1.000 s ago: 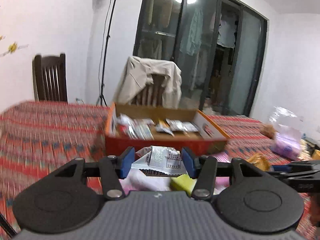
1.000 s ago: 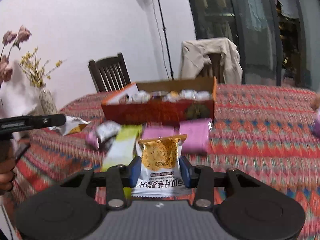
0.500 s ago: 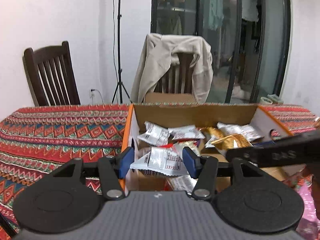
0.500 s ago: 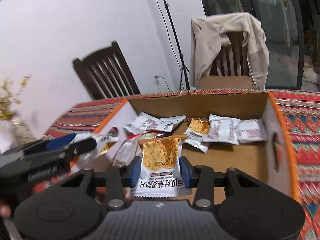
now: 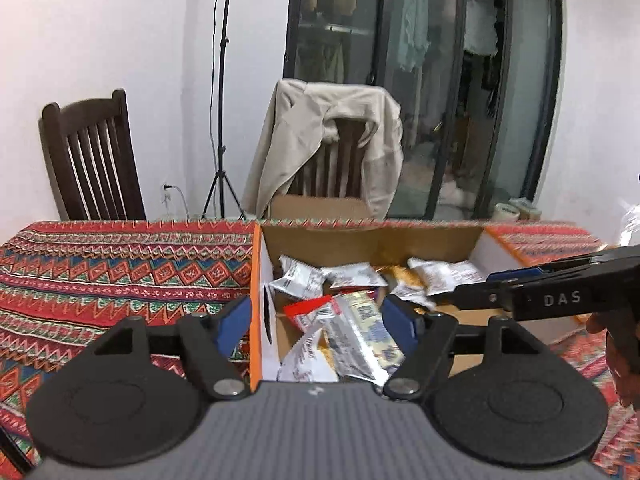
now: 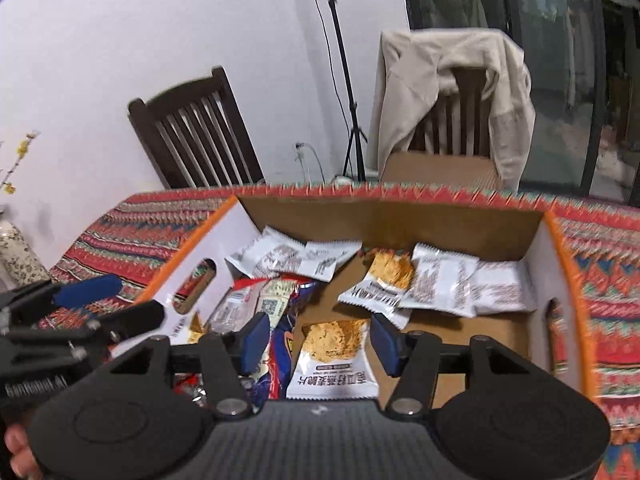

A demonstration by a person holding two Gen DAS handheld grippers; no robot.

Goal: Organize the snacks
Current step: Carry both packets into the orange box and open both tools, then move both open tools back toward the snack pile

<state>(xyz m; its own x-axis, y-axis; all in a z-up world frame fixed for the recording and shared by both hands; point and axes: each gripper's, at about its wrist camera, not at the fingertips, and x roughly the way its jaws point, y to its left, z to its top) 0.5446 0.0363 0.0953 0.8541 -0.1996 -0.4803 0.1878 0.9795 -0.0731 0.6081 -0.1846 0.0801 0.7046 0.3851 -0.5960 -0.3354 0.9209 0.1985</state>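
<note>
An orange-edged cardboard box (image 5: 257,264) (image 6: 558,248) on the patterned tablecloth holds several snack packets. My left gripper (image 5: 318,320) is open above the box's left end; a silver packet (image 5: 360,340) lies loose below it among others. My right gripper (image 6: 318,340) is open over the box's front; a white packet with an orange crisp picture (image 6: 334,360) lies free between its fingers on the box floor. The right gripper also shows in the left wrist view (image 5: 532,284), and the left gripper in the right wrist view (image 6: 88,300).
Two dark wooden chairs (image 5: 92,160) (image 5: 340,148) stand behind the table, one draped with a beige jacket. A light stand (image 5: 220,120) is against the white wall. A vase (image 6: 16,252) sits at the table's left edge. Glass doors are at the back right.
Both grippers moved forward over the box and opened. The silver packet and the orange-picture packet left the jaws and now lie in the box.
</note>
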